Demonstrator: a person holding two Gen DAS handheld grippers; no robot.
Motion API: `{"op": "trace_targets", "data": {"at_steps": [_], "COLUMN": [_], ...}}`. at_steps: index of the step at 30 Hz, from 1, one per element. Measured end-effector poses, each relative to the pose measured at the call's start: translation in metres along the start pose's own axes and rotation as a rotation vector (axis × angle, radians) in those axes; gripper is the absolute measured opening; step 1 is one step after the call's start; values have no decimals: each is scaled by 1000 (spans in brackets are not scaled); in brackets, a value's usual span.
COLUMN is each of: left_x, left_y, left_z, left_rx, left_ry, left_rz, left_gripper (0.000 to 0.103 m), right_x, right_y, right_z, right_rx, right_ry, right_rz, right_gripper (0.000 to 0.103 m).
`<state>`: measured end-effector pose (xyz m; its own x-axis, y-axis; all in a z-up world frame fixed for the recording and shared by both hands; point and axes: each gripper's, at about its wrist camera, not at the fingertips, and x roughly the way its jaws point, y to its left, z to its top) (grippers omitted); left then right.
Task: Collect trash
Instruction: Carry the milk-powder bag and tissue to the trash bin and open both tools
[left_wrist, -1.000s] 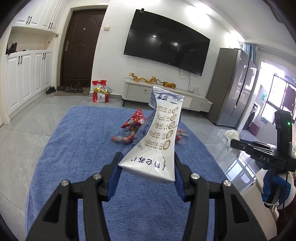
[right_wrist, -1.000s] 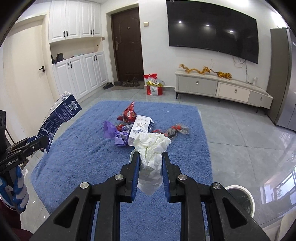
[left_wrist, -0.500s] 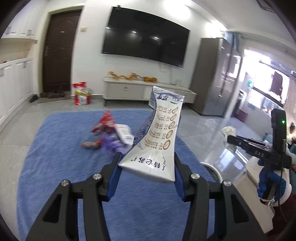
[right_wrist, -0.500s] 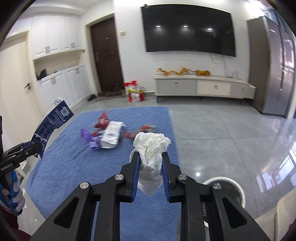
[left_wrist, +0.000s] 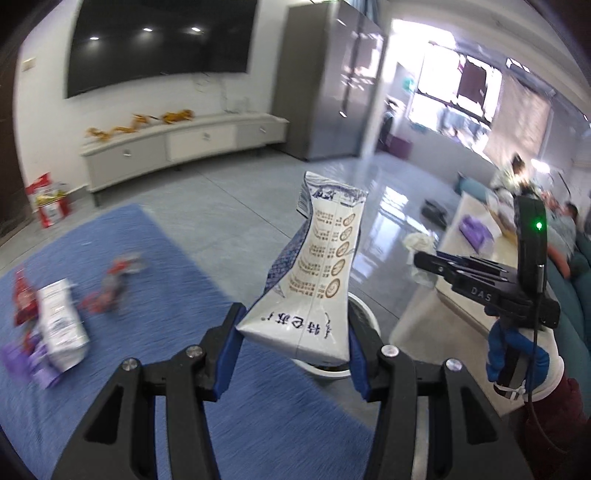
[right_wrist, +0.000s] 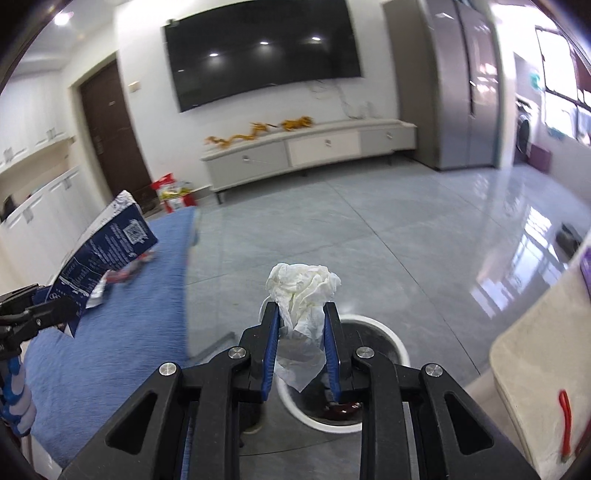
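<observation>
We see the left gripper (left_wrist: 293, 347) clamping a creased milk carton (left_wrist: 314, 280) and the right gripper (right_wrist: 300, 339) pinching crumpled white tissue (right_wrist: 301, 291) above a round white bin (right_wrist: 397, 350), lower centre.

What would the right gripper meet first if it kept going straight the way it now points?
Probably the white trash bin: the right gripper, clamped on a crumpled tissue, points down over its open mouth, though depth is uncertain.

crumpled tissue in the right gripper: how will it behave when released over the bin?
The tissue looks soft and floppy: a loose tail droops between the right gripper pads. Probably very light, so it may drift or cling to a pad rather than drop straight into the white bin below. Crush damage seems no concern.
</observation>
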<state>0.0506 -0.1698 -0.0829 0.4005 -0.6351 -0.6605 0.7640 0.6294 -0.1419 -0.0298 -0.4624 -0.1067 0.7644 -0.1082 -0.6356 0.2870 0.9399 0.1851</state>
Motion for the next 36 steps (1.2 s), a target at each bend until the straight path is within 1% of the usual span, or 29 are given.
{"op": "trace_targets", "data": {"at_steps": [2, 7, 13, 21, 25, 30, 36], "left_x": [22, 79, 130, 175, 196, 210, 223], "left_y": [-11, -36, -48, -51, -53, -51, -40], "left_z": [6, 17, 24, 25, 28, 29, 32], "left_rx": [21, 83, 93, 79, 67, 43, 3], "left_ry": [30, 99, 167, 233, 259, 288, 310], "left_rz": [-21, -47, -54, -48, -55, -58, -61], "left_gripper": [48, 48, 48, 48, 49, 49, 49], "right_x": [10, 36, 65, 96, 108, 120, 130], "right_y": [-20, -50, -69, -79, -75, -72, -77], "right_z": [-4, -14, -21, -26, -27, -31, -35], "right_rx": [39, 106, 148, 168, 168, 167, 171], "right_ry": [15, 60, 109, 156, 178, 197, 213], "right_rz": [-16, -37, -46, -37, -33, -33, -35], "right_gripper": [23, 23, 25, 26, 27, 27, 27]}}
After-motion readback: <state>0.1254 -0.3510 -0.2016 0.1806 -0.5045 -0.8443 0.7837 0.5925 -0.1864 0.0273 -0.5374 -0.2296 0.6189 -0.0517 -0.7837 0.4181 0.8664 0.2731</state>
